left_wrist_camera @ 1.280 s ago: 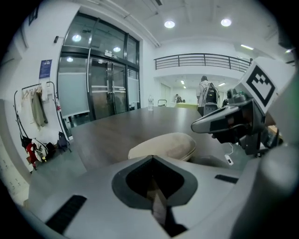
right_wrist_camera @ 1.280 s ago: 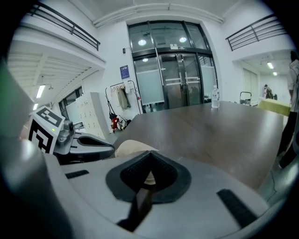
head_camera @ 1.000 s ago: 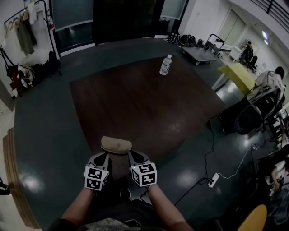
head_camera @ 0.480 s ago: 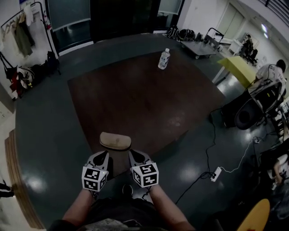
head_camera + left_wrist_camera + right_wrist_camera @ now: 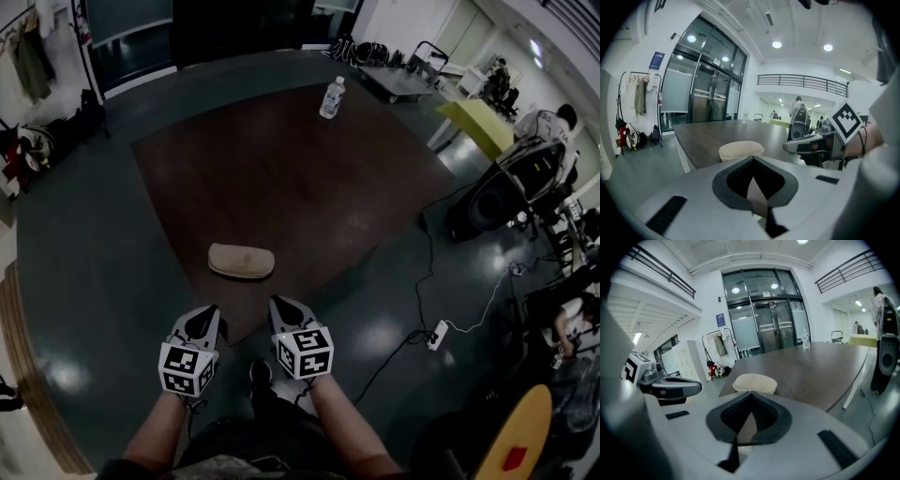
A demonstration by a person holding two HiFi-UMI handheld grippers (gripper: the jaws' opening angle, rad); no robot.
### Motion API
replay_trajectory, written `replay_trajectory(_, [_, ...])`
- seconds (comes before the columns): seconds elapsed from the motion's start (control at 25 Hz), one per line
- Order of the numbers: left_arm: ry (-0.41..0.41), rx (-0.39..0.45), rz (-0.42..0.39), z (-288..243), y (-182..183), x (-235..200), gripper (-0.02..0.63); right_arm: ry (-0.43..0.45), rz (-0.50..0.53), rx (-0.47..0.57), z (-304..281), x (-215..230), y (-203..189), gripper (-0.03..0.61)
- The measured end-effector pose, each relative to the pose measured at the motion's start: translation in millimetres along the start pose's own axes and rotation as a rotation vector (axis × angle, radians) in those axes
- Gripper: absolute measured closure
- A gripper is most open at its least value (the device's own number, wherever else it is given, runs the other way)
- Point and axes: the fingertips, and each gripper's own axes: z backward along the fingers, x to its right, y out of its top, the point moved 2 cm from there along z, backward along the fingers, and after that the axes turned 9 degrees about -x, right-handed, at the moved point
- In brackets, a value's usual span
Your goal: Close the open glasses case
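Note:
A beige glasses case lies closed on the dark brown table, near its front corner. My left gripper and right gripper hover side by side short of the table edge, both clear of the case. Each is shut with nothing between its jaws. From the left gripper view, the case shows just beyond the left gripper, with the right gripper beside it. In the right gripper view the case sits ahead of the right gripper.
A water bottle stands at the table's far edge. A power strip and cables lie on the floor at right. A yellow table and seated people are at far right, a clothes rack at far left.
Both grippers have drawn back from the case toward the person. A second ago they flanked and touched it; now it lies alone on the table.

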Motion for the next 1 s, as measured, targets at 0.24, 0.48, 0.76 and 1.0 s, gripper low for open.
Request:
replay_trajectory(0.24, [0.004, 0.014, 0.016, 53, -23, -3, 0.604, -0.019, -0.048, 0.017, 27, -41, -23, 0.590])
replay_trajectory(0.48, [0.003, 0.037, 0.020, 110, -44, 3, 0.604, -0.009, -0.049, 0.068, 59, -92, -36, 0.591])
replay_trajectory(0.76, [-0.027, 0.098, 0.012, 164, -59, 31, 0.604, -0.013, -0.001, 0.138, 117, -141, -51, 0.591])
replay_trajectory(1.0, [-0.033, 0.167, -0.004, 208, -63, 55, 0.604, -0.027, 0.037, 0.222, 165, -172, -56, 0.591])
